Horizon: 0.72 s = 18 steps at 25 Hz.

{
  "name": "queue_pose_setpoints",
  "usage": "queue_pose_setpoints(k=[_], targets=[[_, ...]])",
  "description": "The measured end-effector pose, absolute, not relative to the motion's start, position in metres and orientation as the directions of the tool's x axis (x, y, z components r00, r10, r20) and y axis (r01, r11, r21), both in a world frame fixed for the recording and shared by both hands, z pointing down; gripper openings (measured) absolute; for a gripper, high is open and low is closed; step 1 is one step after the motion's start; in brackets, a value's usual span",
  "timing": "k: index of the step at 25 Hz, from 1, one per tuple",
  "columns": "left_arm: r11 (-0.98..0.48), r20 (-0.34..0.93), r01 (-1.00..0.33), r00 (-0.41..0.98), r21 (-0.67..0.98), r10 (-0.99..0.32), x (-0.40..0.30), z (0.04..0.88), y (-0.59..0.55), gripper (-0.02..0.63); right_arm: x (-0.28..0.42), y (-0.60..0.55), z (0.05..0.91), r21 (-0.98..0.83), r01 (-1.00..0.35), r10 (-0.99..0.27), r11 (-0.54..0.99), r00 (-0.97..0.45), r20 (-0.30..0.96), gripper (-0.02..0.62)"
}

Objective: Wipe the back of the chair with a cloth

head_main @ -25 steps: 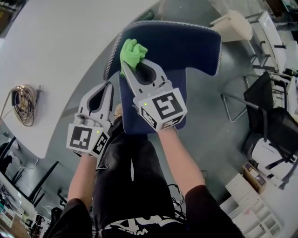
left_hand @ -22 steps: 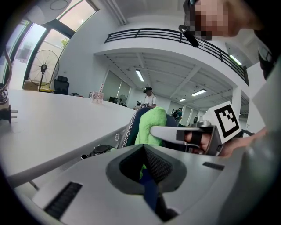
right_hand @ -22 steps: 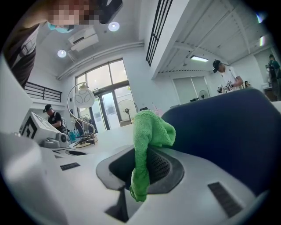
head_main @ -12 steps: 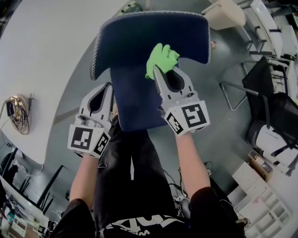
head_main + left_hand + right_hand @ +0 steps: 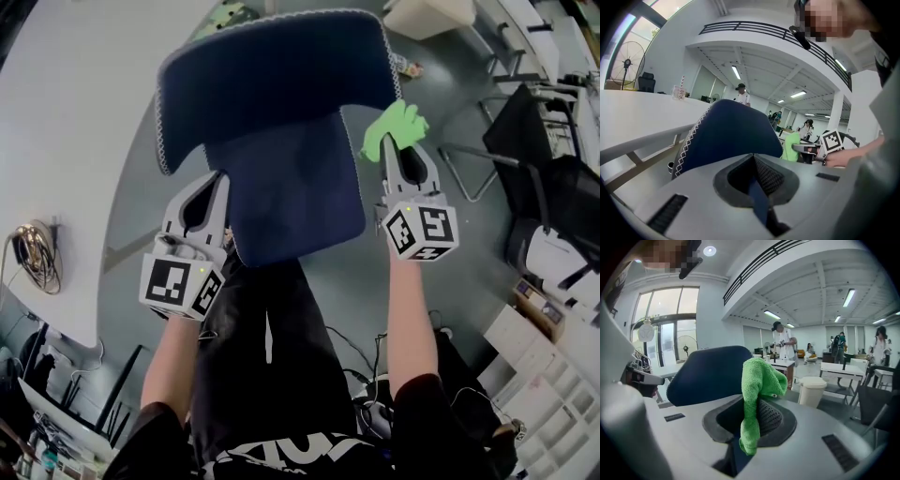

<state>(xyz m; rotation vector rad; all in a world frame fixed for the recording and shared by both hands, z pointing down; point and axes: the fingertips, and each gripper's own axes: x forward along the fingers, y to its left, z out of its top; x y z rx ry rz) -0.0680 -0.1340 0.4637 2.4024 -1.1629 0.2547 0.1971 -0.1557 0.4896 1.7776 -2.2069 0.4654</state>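
while the head view looks down on it, the chair back (image 5: 272, 84) fills the middle, wide at the far side and narrower at the near side. the right gripper (image 5: 400, 148) holds the green cloth (image 5: 394, 127) just beside the right edge of the narrow part, under the wide part's right corner; i cannot tell if cloth and fabric touch. the left gripper (image 5: 214, 183) is near the left edge of the narrow part. the white table (image 5: 66, 112) is close on the left. on the right there is open grey floor (image 5: 469, 253), then a black chair (image 5: 548, 202) well apart.

from the left gripper view, its jaws are together with nothing clamped, and the chair back rises just beyond them.

from the right gripper view, the jaws are closed on the cloth, which stands up in a bunch. the chair back lies to its left and a white bin (image 5: 812, 390) is far on the right.

i judge that the wiping is under way, with the cloth at or just past the right edge. the next move calls for bringing the cloth left onto the fabric and pressing it flat. the right side gives free room, while the table limits strokes on the left.
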Motion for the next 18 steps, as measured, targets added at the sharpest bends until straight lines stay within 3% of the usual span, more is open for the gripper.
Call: queue_pose_setpoints(k=[9,18], targets=[[-0.546,0.368,-0.776,0.631,0.317,-0.683,-0.065,0.471,-0.139,-0.005,0.223,-0.182,0.519,-0.028,-0.989,-0.891,0.146,-0.144,0.430,0.055],[-0.514,0.393,-0.792,0.610,0.328,-0.689,-0.079,0.482,-0.147,-0.005,0.180,-0.221,0.538,-0.044,-0.972,-0.868,0.230,-0.225,0.442,0.055]])
